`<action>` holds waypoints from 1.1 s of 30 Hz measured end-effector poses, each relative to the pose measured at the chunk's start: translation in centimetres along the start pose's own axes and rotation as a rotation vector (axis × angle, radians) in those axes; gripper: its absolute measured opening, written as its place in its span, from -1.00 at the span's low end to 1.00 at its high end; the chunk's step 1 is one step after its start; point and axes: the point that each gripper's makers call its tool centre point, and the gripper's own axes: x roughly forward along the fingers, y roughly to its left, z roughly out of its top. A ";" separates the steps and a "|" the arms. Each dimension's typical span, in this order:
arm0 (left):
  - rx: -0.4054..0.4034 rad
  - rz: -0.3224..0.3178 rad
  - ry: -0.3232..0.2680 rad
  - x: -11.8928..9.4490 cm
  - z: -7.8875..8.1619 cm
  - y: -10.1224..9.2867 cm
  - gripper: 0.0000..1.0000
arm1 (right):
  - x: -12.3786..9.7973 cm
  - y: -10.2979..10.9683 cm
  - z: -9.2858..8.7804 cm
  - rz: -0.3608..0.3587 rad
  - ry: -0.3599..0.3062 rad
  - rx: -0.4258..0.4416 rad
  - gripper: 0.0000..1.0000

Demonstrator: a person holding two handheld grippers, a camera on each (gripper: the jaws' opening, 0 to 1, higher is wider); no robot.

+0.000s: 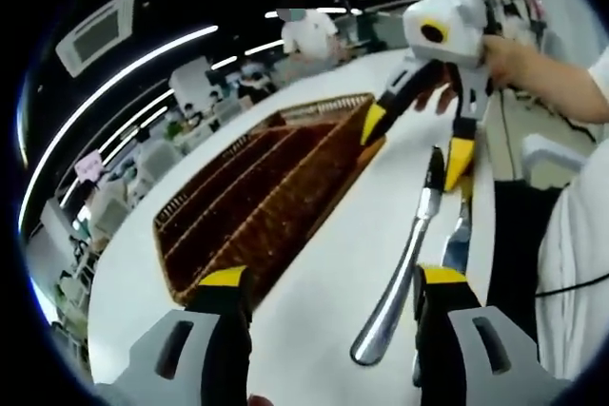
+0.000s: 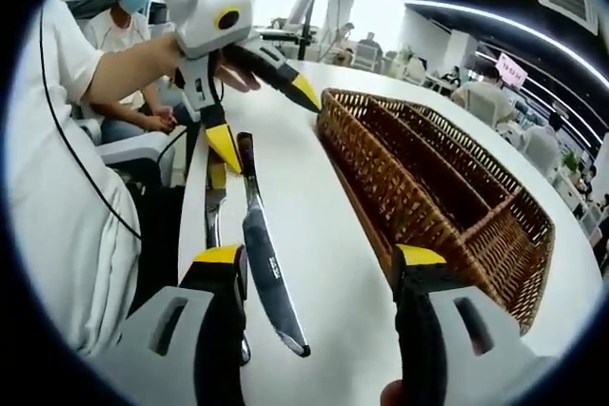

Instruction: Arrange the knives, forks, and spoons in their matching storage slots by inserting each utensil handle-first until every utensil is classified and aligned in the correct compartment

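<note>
The sorting looks barely begun. The wicker tray (image 2: 447, 187) sits on the white table (image 2: 324, 263), and its long compartments look bare as far as their dark insides can be read. The knife (image 2: 266, 263) lies flat on the table outside the tray, near the table's edge. In the left gripper view its handle (image 1: 390, 301) points toward the camera. Another utensil (image 2: 214, 202) lies just beside the knife, on the side away from the tray; its kind cannot be told. So every visible piece is yet to be slotted, handle first.

The left gripper (image 1: 333, 292) has its jaws spread wide and grips nothing; the knife handle lies between them. In the right gripper view it is seen (image 2: 262, 116) at the far end of the knife, again spread. The right gripper (image 2: 319, 268) is likewise released and empty, its jaws standing either side of the blade. In the left gripper view it is seen (image 1: 414, 145) over the knife's far end.

The table is smooth, glossy and rounded. Beyond it is a large open room with strip lights on a dark ceiling, more tables and chairs, and seated people.
</note>
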 end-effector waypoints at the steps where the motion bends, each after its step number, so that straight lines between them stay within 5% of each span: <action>1: -0.002 -0.001 -0.002 0.0 0.0 0.0 0.38 | 0.0 0.0 0.0 0.000 0.000 0.001 0.26; 20: 0.022 -0.028 0.007 0.6 0.0 0.7 0.33 | 0.4 -0.9 0.0 0.030 0.002 0.005 0.16; 33: 0.098 -0.093 0.031 0.4 0.0 0.4 0.14 | 0.4 -0.4 0.2 0.098 0.028 -0.092 0.01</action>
